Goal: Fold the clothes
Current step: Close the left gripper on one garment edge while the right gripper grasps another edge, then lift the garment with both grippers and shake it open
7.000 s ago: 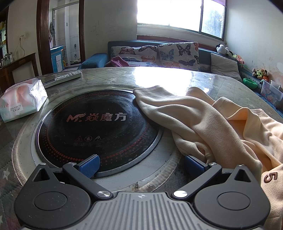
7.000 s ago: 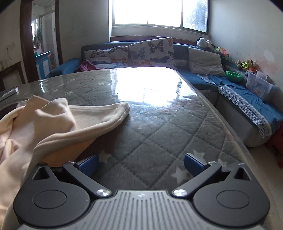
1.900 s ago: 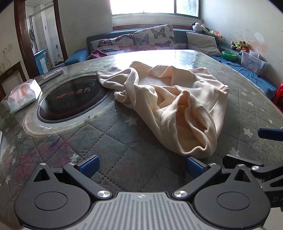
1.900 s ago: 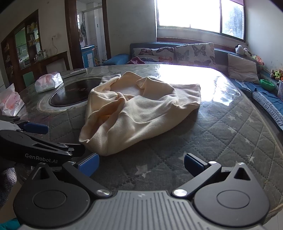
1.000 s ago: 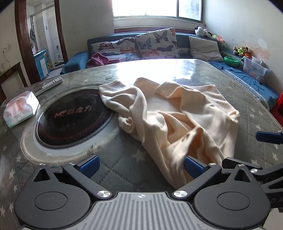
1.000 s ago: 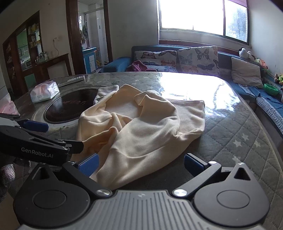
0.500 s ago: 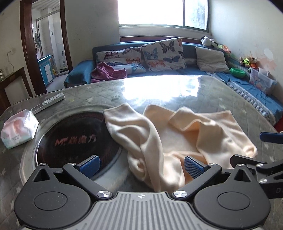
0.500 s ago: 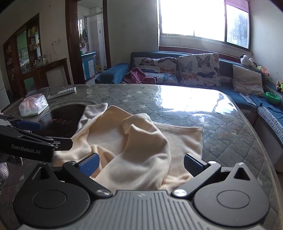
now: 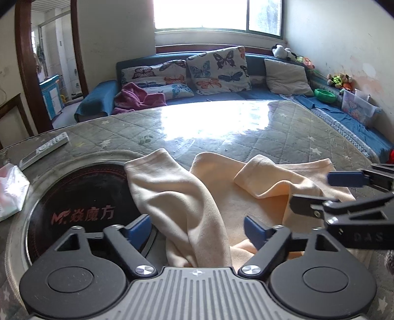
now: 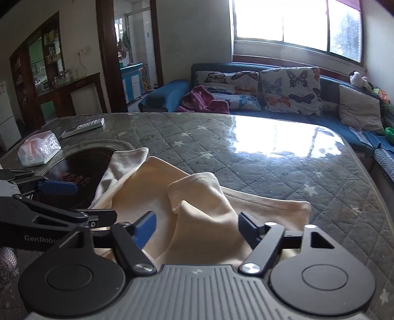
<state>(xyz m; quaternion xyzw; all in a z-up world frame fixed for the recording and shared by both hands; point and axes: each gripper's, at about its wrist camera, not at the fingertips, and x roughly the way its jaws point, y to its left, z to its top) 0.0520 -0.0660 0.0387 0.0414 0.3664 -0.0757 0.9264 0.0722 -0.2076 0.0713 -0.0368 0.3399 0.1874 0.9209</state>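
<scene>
Change since earlier: both grippers have come in over the near edge of the cream garment (image 9: 258,204), which a second ago lay further ahead of them; the blue pads, then spread wide, now stand closer together.
Left gripper (image 9: 197,227): lower centre of the left wrist view; jaws closing, with a pale bunched fold of the garment lying between the pads; the pads do not yet press the cloth.
Right gripper (image 10: 197,227): lower centre of the right wrist view; jaws closing, a fold of the garment between them, pads not yet pressing the cloth.
Grippers together: the right gripper shows at the right edge of the left wrist view, the left gripper at the left edge of the right wrist view; they sit side by side over the garment's near edge.
Garment: crumpled, centre to lower part of both views, on the quilted table cover (image 10: 283,167); one pale sleeve end lies over the rim of the black round hob (image 9: 81,197) at lower left of the left wrist view.
Tissue pack (image 10: 39,147): left of the right wrist view, beside the hob, apart from the garment.
Remote control (image 10: 83,126): upper left of the table, beyond the tissue pack.
Sofa (image 9: 256,61): across the upper middle, with butterfly cushions (image 9: 216,70) and a purple cloth (image 9: 138,98) on it.
Window (image 10: 295,19): bright, top of the frame; its glare lies on the table top.
</scene>
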